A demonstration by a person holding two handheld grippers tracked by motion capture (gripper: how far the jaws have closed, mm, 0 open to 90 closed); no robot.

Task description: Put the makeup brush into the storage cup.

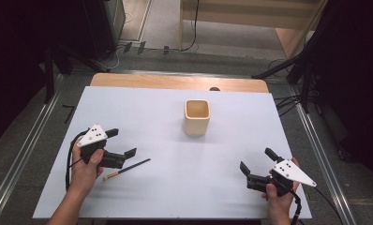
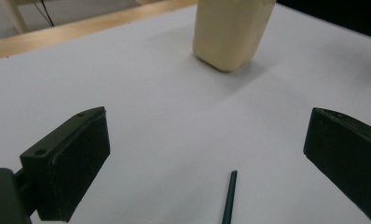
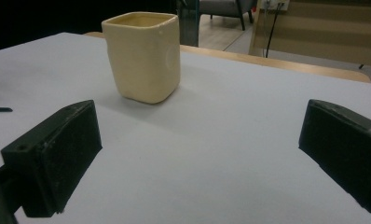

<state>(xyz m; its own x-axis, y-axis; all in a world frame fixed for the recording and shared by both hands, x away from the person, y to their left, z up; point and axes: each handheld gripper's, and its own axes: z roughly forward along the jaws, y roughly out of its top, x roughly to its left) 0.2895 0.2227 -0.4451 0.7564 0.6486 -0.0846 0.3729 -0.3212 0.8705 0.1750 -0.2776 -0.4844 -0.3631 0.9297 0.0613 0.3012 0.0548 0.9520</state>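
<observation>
- High view: my left gripper (image 1: 122, 143) hangs with its jaws spread wide and empty just above the near-left of the white table (image 1: 142, 112). The brush (image 1: 127, 169) lies flat beside it, pale end toward me and dark handle pointing away to the right. My right gripper (image 1: 256, 162) is equally wide and empty at the near-right, well apart from the brush. The cream cup (image 1: 197, 117) stands upright past mid-table.
- Left gripper view: the brush tip (image 2: 230, 196) shows between the jaws, low in frame, with the cup (image 2: 231, 32) ahead. I judge the brush light, stiff, thin and liable to roll; I would take hold across the handle near its middle.
- Right gripper view: the cup (image 3: 144, 56) stands ahead with nothing between. It looks ceramic, so I judge it rigid, smooth and breakable. Nothing obstructs either approach.
</observation>
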